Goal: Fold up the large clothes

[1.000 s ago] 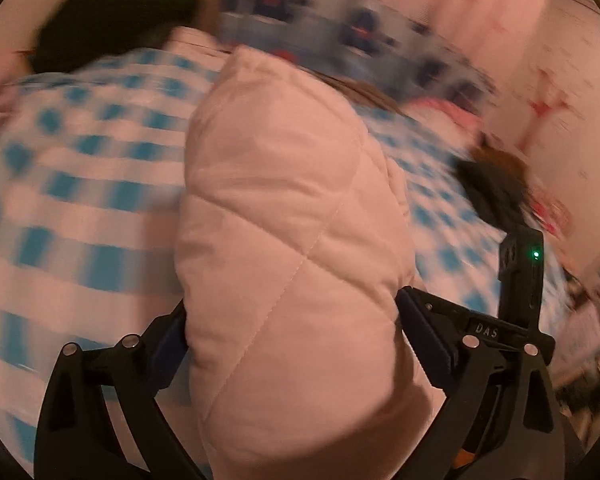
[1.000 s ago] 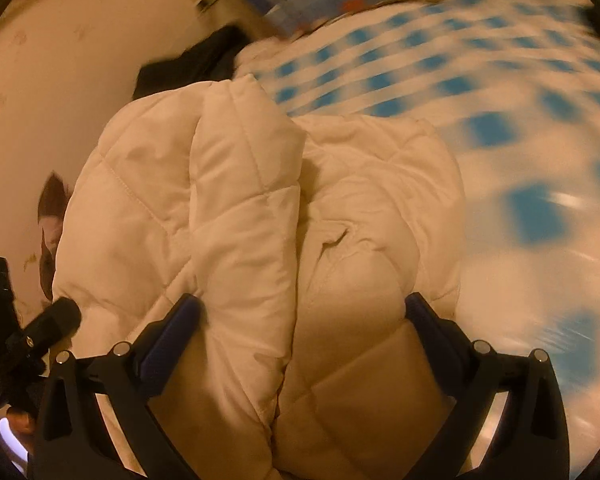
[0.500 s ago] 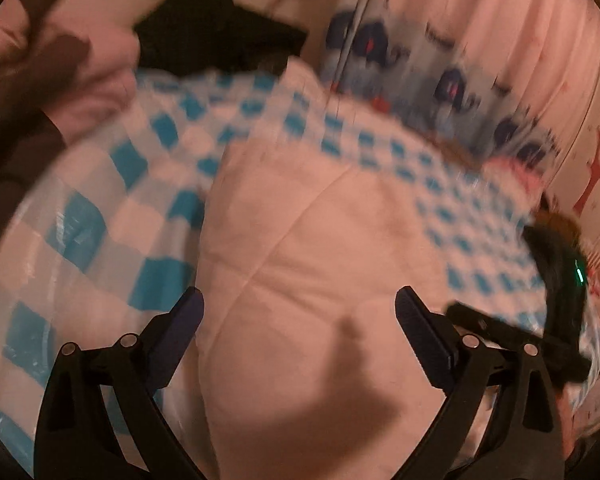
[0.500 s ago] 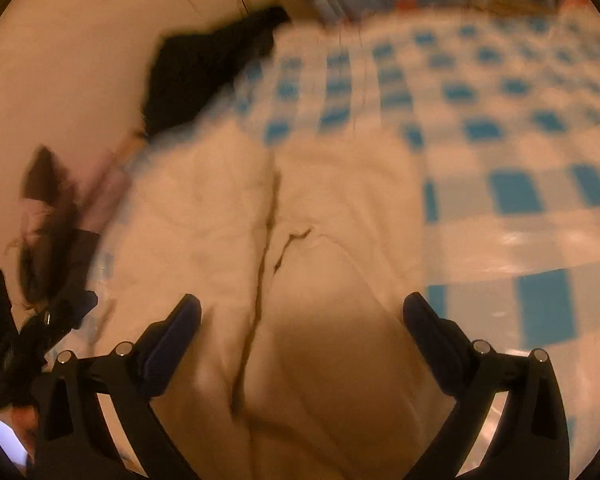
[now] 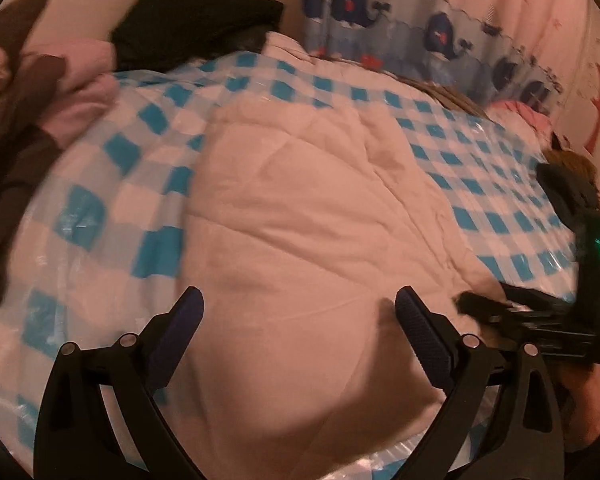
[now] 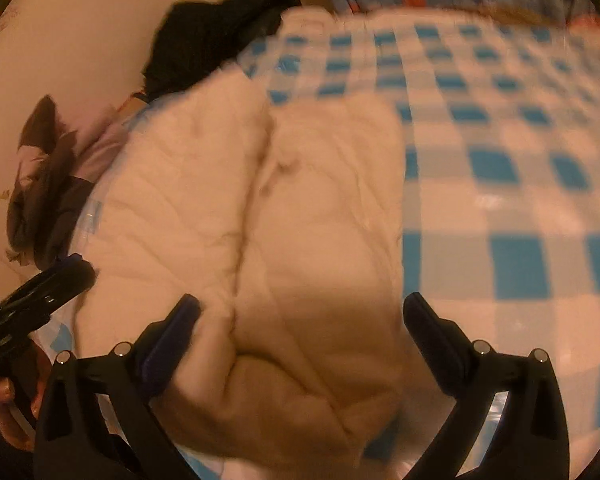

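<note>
A cream quilted padded garment [image 5: 300, 216] lies folded in a thick bundle on a bed with a blue-and-white checked cover [image 5: 132, 208]. It also shows in the right wrist view [image 6: 284, 224], with a crease running down its middle. My left gripper [image 5: 299, 312] is open and hovers just above the bundle's near end, holding nothing. My right gripper [image 6: 301, 320] is open over the bundle's near end, jaws wide apart and empty. The right gripper also shows at the right edge of the left wrist view [image 5: 540, 312].
A black garment [image 5: 196, 16] lies at the far end of the bed by the wall. Pink and brown clothes [image 5: 40, 92] are heaped at the left. A whale-print curtain [image 5: 412, 24] hangs behind the bed. The checked cover [image 6: 520, 184] stretches to the right.
Both grippers have let go of the garment and drawn back. The bundle, held up a second ago, now lies flat on the bed.
</note>
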A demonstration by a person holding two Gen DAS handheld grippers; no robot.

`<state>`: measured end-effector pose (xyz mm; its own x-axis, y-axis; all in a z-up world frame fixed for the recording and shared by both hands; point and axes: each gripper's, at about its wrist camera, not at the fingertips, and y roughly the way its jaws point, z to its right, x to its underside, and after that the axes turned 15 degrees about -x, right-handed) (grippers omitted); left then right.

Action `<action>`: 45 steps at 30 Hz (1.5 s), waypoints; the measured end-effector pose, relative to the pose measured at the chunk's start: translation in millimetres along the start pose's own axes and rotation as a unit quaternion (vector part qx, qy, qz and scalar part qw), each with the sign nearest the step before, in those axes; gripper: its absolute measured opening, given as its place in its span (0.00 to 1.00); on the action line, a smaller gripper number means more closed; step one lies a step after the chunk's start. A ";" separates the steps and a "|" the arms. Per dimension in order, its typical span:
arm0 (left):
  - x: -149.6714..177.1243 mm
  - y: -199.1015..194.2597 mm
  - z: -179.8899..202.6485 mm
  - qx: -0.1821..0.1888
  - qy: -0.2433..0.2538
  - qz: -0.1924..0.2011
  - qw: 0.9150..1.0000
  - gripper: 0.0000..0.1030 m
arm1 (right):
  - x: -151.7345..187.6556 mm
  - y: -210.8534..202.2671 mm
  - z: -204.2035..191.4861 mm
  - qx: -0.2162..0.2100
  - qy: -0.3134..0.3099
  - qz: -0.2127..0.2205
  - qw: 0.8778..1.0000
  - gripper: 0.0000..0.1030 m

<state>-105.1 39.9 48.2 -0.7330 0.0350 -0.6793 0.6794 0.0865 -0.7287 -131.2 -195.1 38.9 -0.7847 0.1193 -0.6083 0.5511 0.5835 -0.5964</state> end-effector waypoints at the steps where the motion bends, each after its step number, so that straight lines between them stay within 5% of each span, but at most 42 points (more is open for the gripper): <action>1: -0.9 -7.2 -1.5 -0.016 0.000 0.011 1.000 0.90 | -2.8 -12.6 -12.2 0.006 -0.026 0.020 0.999 0.95; 6: -3.4 -35.9 -4.7 -0.056 0.009 0.043 0.997 0.91 | -5.4 -47.6 -45.6 -0.009 -0.070 0.071 0.995 0.95; 17: -2.2 -39.2 -20.3 -0.124 -0.004 0.023 0.992 0.92 | -1.0 -51.5 -75.1 -0.001 -0.094 0.055 0.994 0.95; 45: 6.9 -40.0 -12.0 -0.126 0.013 0.010 0.992 0.92 | -1.0 -50.1 -71.8 0.016 -0.083 0.047 0.995 0.95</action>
<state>-137.8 48.7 73.7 -0.7223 0.0637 -0.6886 0.6661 0.3317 -0.6680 -178.4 -166.7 107.0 -0.6736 0.0369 -0.7382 0.6304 0.5502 -0.5477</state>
